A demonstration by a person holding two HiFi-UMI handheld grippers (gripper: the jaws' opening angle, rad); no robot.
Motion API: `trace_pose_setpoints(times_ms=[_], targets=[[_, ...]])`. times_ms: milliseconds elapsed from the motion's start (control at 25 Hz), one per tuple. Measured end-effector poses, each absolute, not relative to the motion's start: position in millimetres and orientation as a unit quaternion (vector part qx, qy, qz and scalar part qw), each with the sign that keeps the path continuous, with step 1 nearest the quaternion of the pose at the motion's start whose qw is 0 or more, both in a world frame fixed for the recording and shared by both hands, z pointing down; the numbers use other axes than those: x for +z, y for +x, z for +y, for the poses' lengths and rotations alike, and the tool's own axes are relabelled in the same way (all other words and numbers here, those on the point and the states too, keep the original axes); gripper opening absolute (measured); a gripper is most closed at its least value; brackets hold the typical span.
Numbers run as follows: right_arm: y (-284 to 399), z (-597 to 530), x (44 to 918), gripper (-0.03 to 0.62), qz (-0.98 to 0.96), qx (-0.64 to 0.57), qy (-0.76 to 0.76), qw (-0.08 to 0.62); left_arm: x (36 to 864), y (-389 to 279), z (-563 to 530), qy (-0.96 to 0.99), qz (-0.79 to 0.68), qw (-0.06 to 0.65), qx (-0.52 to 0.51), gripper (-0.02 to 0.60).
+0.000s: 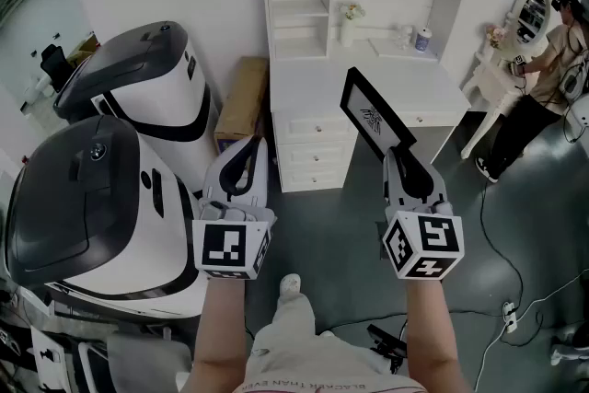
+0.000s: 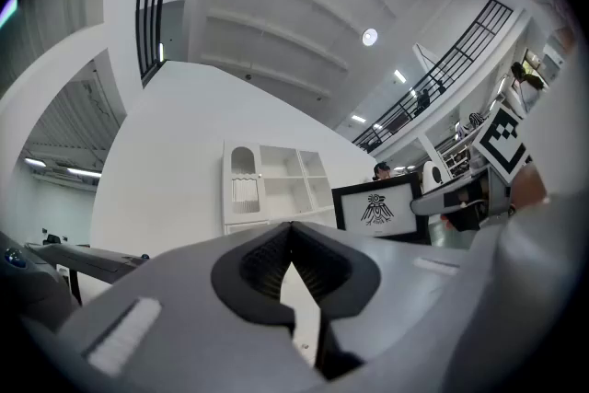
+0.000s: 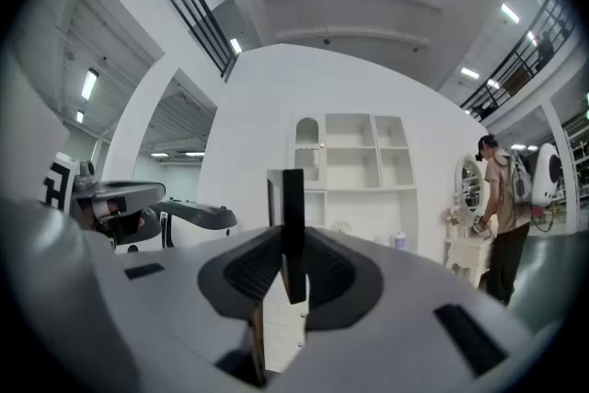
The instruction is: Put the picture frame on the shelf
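Right gripper (image 1: 401, 163) fingers pinch the picture frame (image 1: 373, 117) by its lower edge, long axis upright. I read the shelf (image 1: 299, 9) as straight ahead, well apart. Left gripper (image 1: 241, 163) fingers pressed together, empty.

Dark grey floor (image 1: 340, 235) lies open up to the white drawer-fronted counter (image 1: 304, 92), bare at its front. A white vase of flowers (image 1: 348, 25) and a blue-labelled bottle (image 1: 422, 40) stand at its back. White shelf cubbies (image 1: 299, 0) open above. Two large white-and-grey machines (image 1: 101, 198) and a brown cardboard box (image 1: 241, 101) crowd the left, a person (image 1: 543, 78) the right. The black picture frame (image 1: 368, 115) clamped in the right gripper (image 1: 399, 159) juts toward the counter.
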State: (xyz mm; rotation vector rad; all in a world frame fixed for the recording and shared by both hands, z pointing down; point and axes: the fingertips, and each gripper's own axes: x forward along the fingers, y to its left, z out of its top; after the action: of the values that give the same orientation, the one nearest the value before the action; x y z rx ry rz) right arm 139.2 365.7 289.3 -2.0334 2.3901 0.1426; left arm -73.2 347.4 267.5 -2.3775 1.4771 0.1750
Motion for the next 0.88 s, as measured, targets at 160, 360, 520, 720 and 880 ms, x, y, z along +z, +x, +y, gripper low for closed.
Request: trace_pose_setpoints(times_ms=[160,360,520,720,880], targets=[[136,335,289,0.074,0.763,0.035,-0.646,0.001,266,-76,316,-0.838,0.517,0.165,0.062,0.009],[124,289,289,0.074,0.767,0.035,-0.64,-0.008,263,-82,269,-0.839,0.515,0.165,0.065,0.009],[114,251,289,0.074,0.767,0.035,-0.641,-0.008,263,-90,231,-0.841,0.511,0.167,0.066,0.009],[99,207,295,0.074,0.762,0.023,-0.647,-0.006,262,-107,185,-0.845,0.505,0.163,0.069,0.009],[85,176,297,0.074,0.757,0.017,-0.654,-0.01,258,-117,154,-0.849,0.496,0.169,0.067,0.009]])
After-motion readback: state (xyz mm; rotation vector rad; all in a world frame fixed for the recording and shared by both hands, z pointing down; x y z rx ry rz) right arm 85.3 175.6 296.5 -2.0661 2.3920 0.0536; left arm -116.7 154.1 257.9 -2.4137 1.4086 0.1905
